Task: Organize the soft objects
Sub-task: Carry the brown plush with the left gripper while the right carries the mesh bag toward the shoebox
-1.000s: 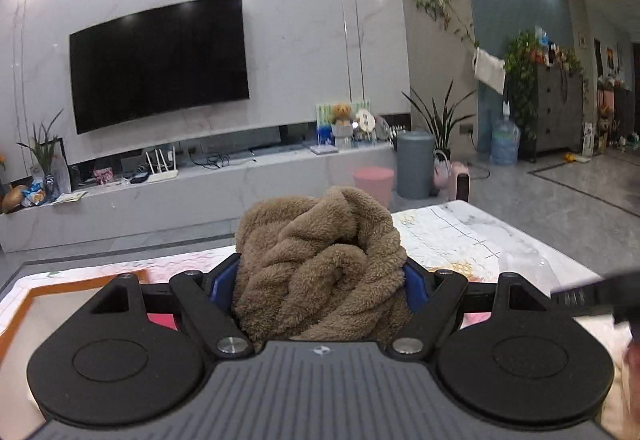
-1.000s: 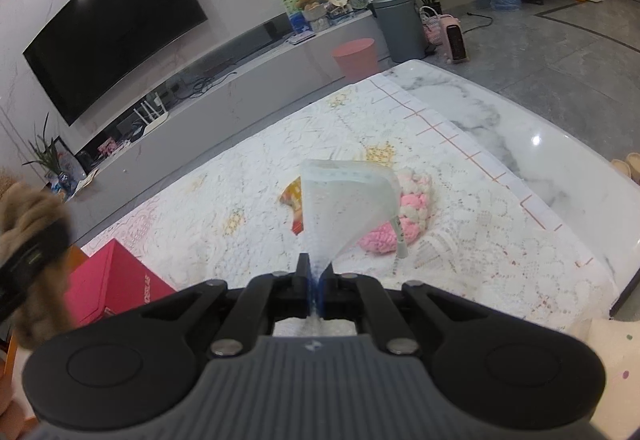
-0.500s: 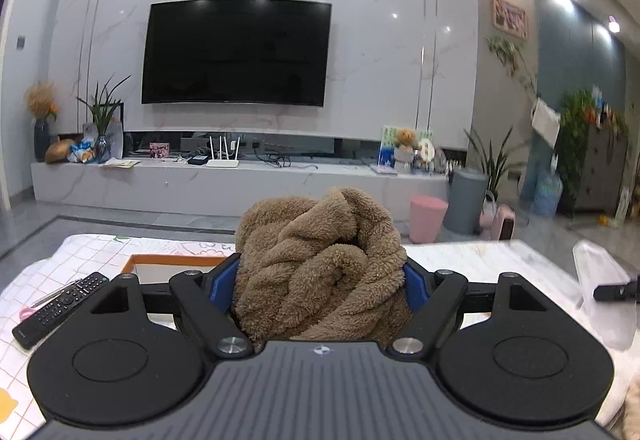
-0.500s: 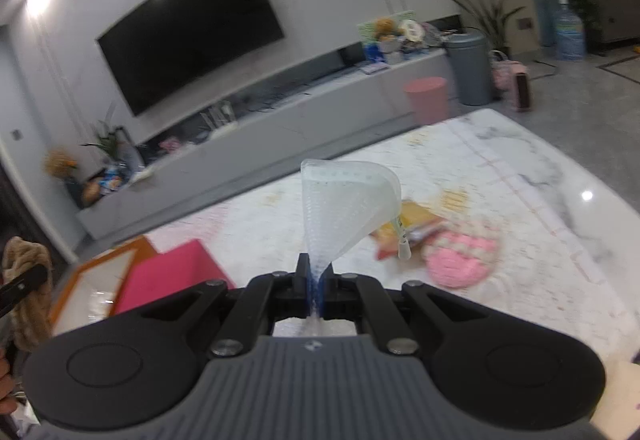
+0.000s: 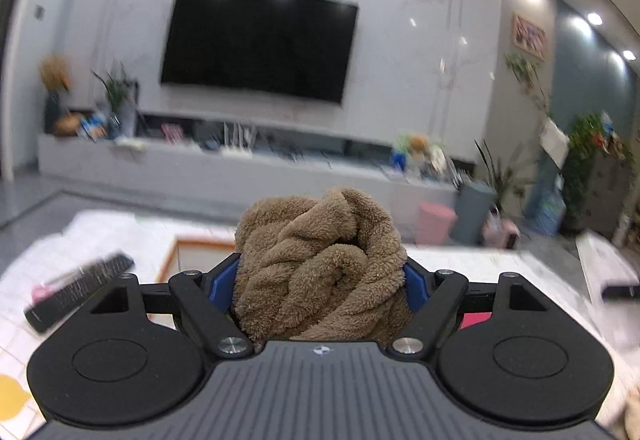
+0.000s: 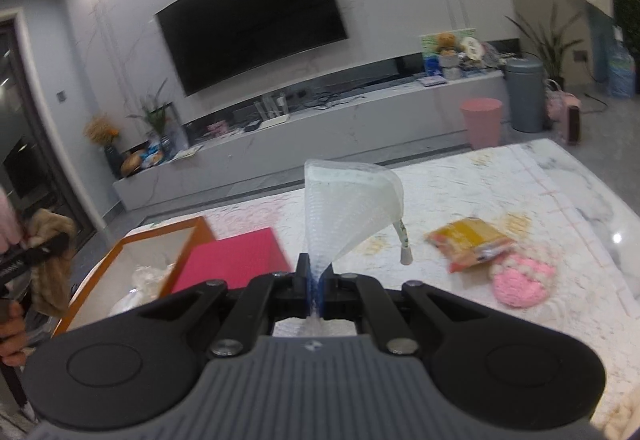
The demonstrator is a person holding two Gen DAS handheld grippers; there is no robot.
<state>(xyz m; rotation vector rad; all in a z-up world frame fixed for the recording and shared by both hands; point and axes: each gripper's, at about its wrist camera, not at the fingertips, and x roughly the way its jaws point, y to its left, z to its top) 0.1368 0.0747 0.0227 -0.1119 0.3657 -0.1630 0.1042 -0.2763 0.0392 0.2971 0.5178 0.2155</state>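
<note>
Two soft things are in hand at once, so the step looks like a carry toward a container, with neither piece yet set down; going left to right in the right wrist view, the left gripper [image 6: 28, 254] shows at the left edge, its fingers clamped on a bundled brown fleece cloth [image 6: 50, 264]; in its own view the left gripper [image 5: 320, 276] has the blue pads [image 5: 222, 282] pressed into both flanks of the brown fleece cloth [image 5: 320, 272], jaws fairly wide because the bundle is bulky, the cloth filling the centre of the frame.

Right of that edge sits the orange-rimmed tray [image 6: 188, 246] in the lower left of the frame; it holds something pale and crumpled, possibly clear plastic, though blur makes it hard to name; touching its right wall is a pink box [image 6: 236, 260], contents hidden.

At centre the right gripper [image 6: 316, 280] is pinched almost fully closed on the lower corner of a translucent mesh zip pouch [image 6: 344, 212], which fans upward, its zipper pull [image 6: 405, 248] dangling.

Farther right on the table [image 6: 540, 176] lie a yellow packet [image 6: 468, 242] and a pink knitted piece [image 6: 522, 280], touching each other.

Next, I judge, the cloth needs lowering over the pouch mouth or the tray, and the pouch must be spread open first.
</note>
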